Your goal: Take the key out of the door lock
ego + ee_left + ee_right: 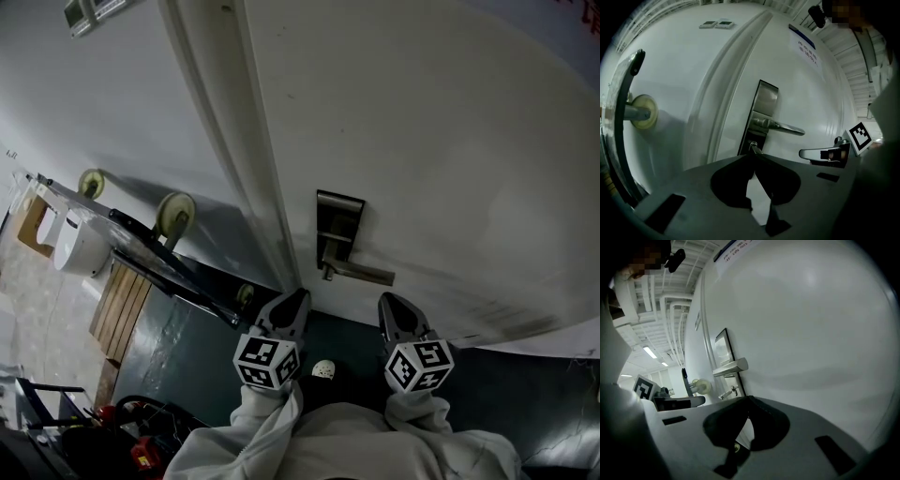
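The white door [422, 131] fills most of the head view. To its left, a cart [173, 214] with pale wheels stands by the wall. The 2 grippers point at the door side by side. The left gripper [289, 307] is below the lock plate [337, 220], and the right gripper [397, 311] is further right, apart from it. Each has its jaws clenched together with nothing between them. A lever handle [361, 273] lies level across the plate. The key [753, 147] sits in the lock just below the handle. It sticks out toward the left gripper's tips and is not gripped.
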